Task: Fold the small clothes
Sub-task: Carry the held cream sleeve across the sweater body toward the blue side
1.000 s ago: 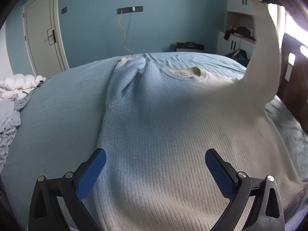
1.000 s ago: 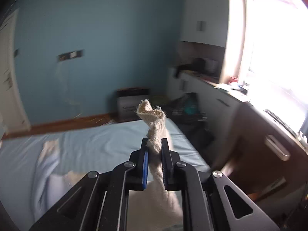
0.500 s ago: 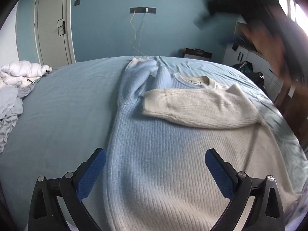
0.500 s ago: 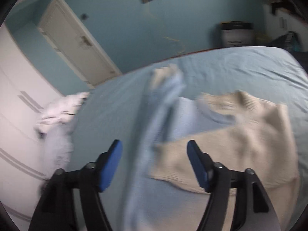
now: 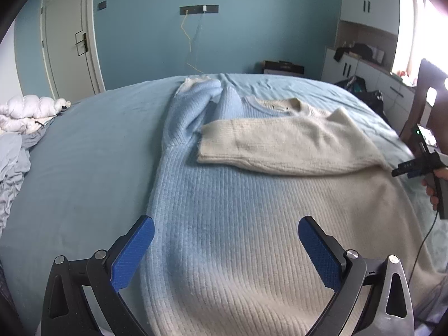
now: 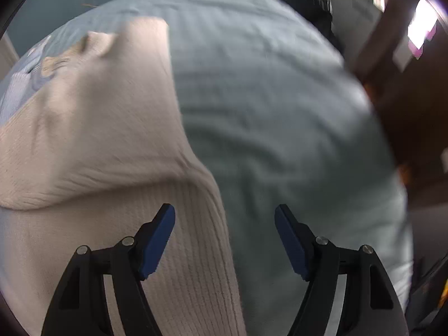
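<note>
A ribbed sweater (image 5: 238, 210), light blue on its left side and cream on its right, lies flat on the blue bed sheet (image 5: 84, 154). Its cream sleeve (image 5: 280, 145) is folded across the chest, while the blue sleeve (image 5: 193, 103) lies bunched toward the far edge. My left gripper (image 5: 226, 222) hovers open over the sweater's lower body, holding nothing. My right gripper (image 6: 224, 210) points steeply down, open and empty, straddling the sweater's right side edge (image 6: 212, 196) just below the folded sleeve (image 6: 98, 128). A hand (image 5: 436, 187) holds that gripper at the right of the left wrist view.
A white quilt bundle (image 5: 25, 112) and crumpled grey cloth (image 5: 11, 173) sit at the bed's left edge. Dark wooden furniture (image 5: 428, 92) and white cabinets (image 5: 358, 67) stand to the right. A door (image 5: 70, 36) is at far left. Bare sheet (image 6: 266, 112) lies right of the sweater.
My right gripper let go of the cream sleeve, which now lies across the chest. It then swung down to the sweater's right edge, jaws open. The left gripper stayed put.
</note>
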The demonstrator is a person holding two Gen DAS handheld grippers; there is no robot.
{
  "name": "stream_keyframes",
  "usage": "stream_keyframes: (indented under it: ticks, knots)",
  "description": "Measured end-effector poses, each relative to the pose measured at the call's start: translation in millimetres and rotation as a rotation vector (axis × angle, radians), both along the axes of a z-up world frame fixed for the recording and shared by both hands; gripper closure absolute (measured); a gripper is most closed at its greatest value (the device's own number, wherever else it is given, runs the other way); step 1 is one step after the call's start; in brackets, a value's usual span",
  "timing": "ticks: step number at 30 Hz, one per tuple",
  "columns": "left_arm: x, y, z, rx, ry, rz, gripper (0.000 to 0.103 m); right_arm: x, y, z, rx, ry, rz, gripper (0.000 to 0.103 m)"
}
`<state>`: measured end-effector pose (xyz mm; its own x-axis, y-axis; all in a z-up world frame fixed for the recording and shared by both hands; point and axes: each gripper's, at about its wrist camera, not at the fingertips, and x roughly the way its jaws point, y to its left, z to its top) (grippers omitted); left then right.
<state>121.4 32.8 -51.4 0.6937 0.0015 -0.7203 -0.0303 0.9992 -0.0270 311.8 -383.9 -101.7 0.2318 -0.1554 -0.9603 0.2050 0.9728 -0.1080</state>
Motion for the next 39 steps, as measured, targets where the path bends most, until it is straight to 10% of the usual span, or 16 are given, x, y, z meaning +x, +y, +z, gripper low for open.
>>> stream_keyframes:
  ticks: [4, 8, 16, 19, 21, 23, 27, 31, 39]
  knots:
    - [3, -7, -6, 0.019, 0.013, -0.012, 0.0, 12, 1, -14, 0.059, -0.01, 0.013, 0.034]
    - [4, -8, -12, 0.043, 0.025, -0.015, 0.0, 33, 3, -17, 0.082, -0.044, -0.004, 0.099]
    - [9, 5, -10, 0.011, 0.032, 0.019, 0.0, 41, 2, -15, -0.069, -0.09, -0.111, 0.099]
    - [9, 9, -5, 0.006, 0.03, 0.025, 0.0, 51, 37, -6, -0.244, -0.017, -0.02, 0.077]
    - [10, 12, 0, 0.008, 0.029, 0.023, 0.0, 48, 50, 9, -0.341, 0.022, 0.02, 0.045]
    - [11, 13, 3, 0.012, 0.031, 0.018, 0.0, 36, 80, 49, -0.436, -0.11, 0.066, 0.044]
    - [12, 21, 7, 0.026, 0.032, 0.026, 0.0, 24, 169, 106, -0.27, -0.273, 0.258, 0.011]
    - [8, 33, 10, 0.02, 0.038, 0.049, 0.0, 29, 267, 110, 0.023, -0.202, 0.469, 0.009]
    - [3, 58, 16, -0.03, 0.037, 0.086, 0.0, 43, 410, 27, 0.012, -0.106, 0.625, 0.01]
